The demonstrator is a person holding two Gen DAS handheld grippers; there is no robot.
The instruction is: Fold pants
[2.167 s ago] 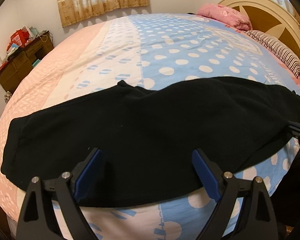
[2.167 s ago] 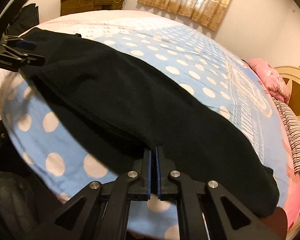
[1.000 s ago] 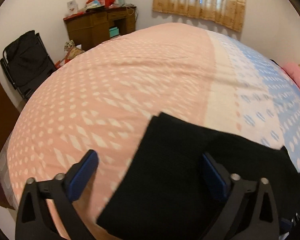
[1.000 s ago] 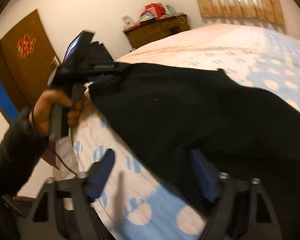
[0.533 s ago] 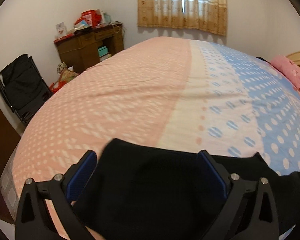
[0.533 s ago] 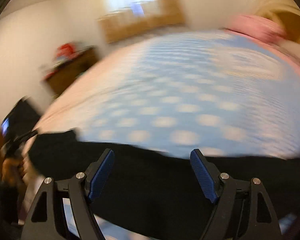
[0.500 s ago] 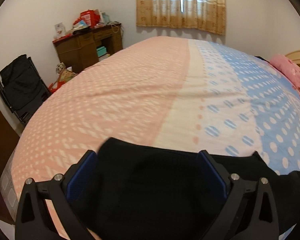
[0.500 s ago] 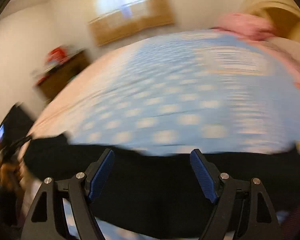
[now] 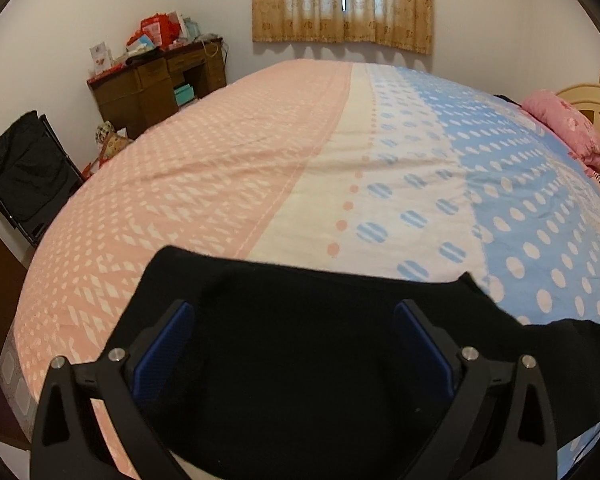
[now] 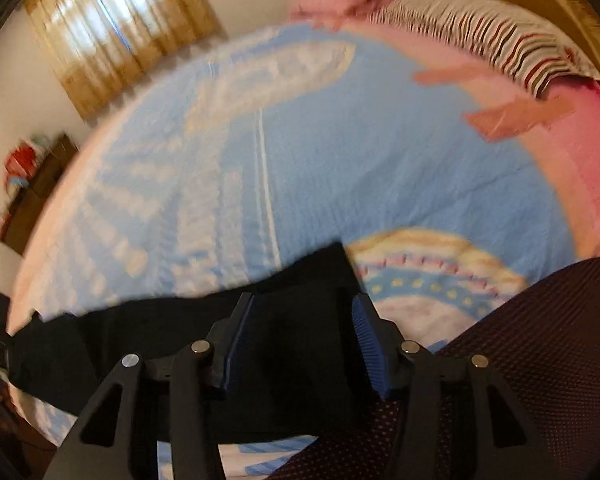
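Along the bed's (image 9: 260,168) near edge, black pants (image 9: 300,360) lie lengthwise.

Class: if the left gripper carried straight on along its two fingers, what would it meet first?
Most likely the black pants, which lie between and just beyond the open left gripper. Past their far edge comes the bedspread. Depth is unclear, so it may pass just over the cloth.

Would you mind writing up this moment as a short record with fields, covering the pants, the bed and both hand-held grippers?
garment: black pants, lying along the near edge of the bed
surface: bedspread, pink, cream and blue with dots
left hand-held gripper: open, over one end of the pants
right hand-held gripper: open, partly spread, over the other end; view blurred
pillows: pink pillow near the headboard
background: wooden desk, curtained window
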